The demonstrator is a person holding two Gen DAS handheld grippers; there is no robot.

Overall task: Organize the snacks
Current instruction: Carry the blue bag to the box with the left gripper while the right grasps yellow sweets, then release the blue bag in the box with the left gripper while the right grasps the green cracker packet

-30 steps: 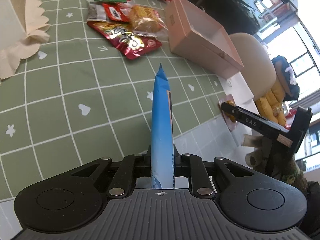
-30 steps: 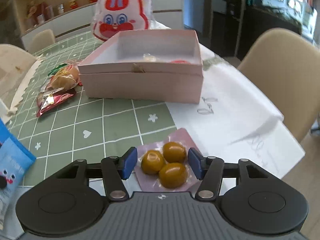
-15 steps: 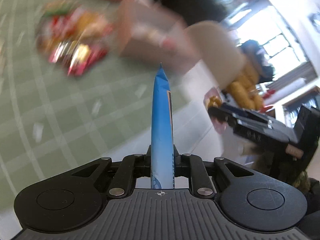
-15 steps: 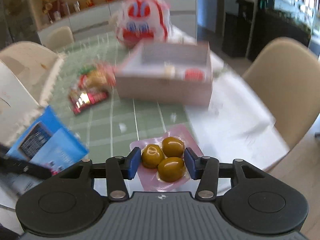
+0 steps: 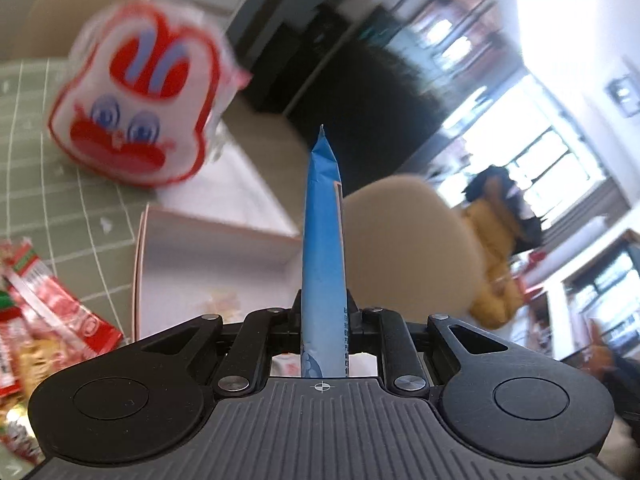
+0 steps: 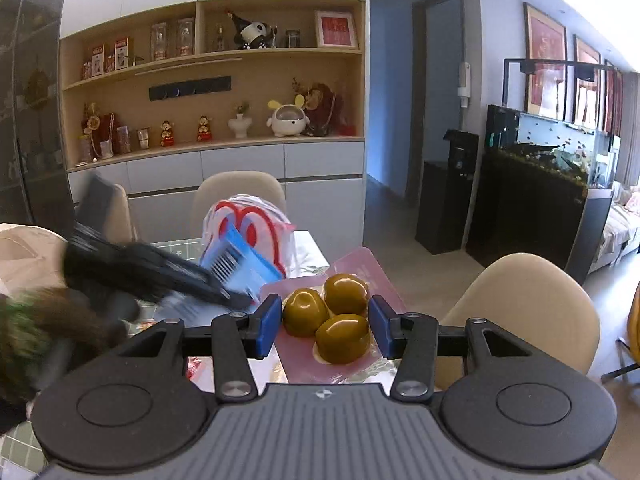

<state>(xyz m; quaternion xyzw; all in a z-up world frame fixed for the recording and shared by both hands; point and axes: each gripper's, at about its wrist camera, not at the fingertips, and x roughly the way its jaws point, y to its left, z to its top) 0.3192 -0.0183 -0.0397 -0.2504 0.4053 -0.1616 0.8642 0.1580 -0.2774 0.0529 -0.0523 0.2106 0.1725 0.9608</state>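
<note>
My left gripper [image 5: 324, 312] is shut on a blue snack packet [image 5: 322, 248], held edge-on above the open pink box [image 5: 216, 256]. The same packet [image 6: 240, 264] and left gripper [image 6: 160, 276] show blurred in the right wrist view. My right gripper [image 6: 322, 322] is shut on a pink packet of three olive-brown sweets [image 6: 328, 320], lifted well above the table. A red and white rabbit-face bag [image 5: 136, 108] stands behind the box.
Red and yellow snack packets [image 5: 44, 320] lie left of the box on the green checked tablecloth [image 5: 60, 208]. Beige chairs [image 6: 520, 312] stand around the table. A shelf wall [image 6: 216, 112] and a fish tank [image 6: 552, 184] are behind.
Both grippers have risen and tilted up with their packets. The left one has moved forward from the near table edge to over the pink box.
</note>
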